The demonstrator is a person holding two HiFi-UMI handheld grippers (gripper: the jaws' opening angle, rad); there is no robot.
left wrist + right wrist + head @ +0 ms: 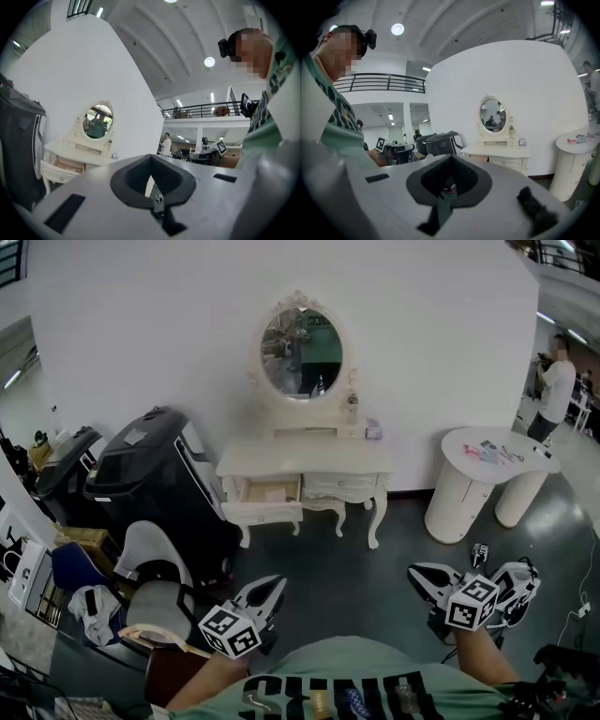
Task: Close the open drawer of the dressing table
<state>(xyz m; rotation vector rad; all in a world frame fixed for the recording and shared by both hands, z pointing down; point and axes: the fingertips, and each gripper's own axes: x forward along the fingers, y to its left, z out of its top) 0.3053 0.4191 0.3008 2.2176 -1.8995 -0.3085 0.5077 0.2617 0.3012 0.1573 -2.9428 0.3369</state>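
Note:
The cream dressing table with an oval mirror stands against the white wall, well ahead of both grippers. Its left drawer is pulled out, showing a bare wooden inside; the right drawer front is flush. The left gripper view shows the same open drawer at far left, and the right gripper view has the table at centre right. My left gripper hangs low left, jaws together and empty. My right gripper hangs low right, its two fingers spread apart with nothing between them.
A large black suitcase stands just left of the dressing table. White round tables stand to the right, with a person beyond them. A chair and bags crowd the lower left. A small object lies on the dark floor.

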